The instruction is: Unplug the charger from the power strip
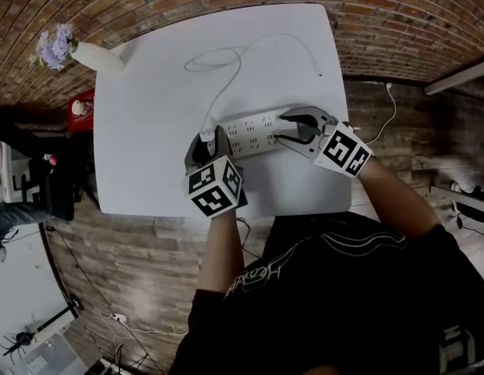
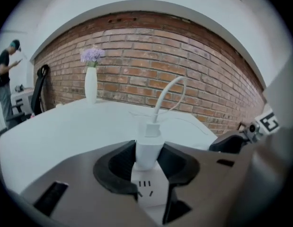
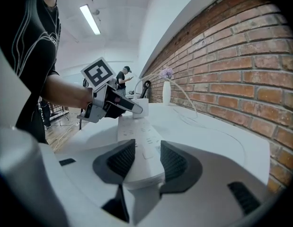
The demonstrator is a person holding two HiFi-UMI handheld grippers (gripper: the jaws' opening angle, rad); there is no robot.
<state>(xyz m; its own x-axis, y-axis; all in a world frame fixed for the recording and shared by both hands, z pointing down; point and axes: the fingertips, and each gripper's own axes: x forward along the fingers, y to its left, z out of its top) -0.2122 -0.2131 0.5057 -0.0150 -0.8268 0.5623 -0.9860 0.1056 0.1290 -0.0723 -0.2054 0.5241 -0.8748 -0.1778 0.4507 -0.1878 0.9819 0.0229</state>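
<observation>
1. While the left hand-held gripper [image 2: 148, 156] is clenched on the white charger [image 2: 149, 148], that charger stands plugged into the left end of the power strip [image 1: 253, 131].
2. The right hand-held gripper [image 3: 142, 157] is clamped across the strip's right end, bracing it on the counter [image 1: 148, 170].
3. By my reading, both grips are set and the pull is not yet made; the plug looks fully seated.
4. The next move calls for a straight pull of the charger off the socket face while the right side holds the strip down. A tilted pull could bind the prongs or drag the strip.
5. The charger's white cable [image 1: 226, 84] loops slack across the far counter, so it should not resist.
6. A vase of purple flowers [image 1: 97, 55] stands at the far left corner, well apart; nothing blocks the way.
</observation>
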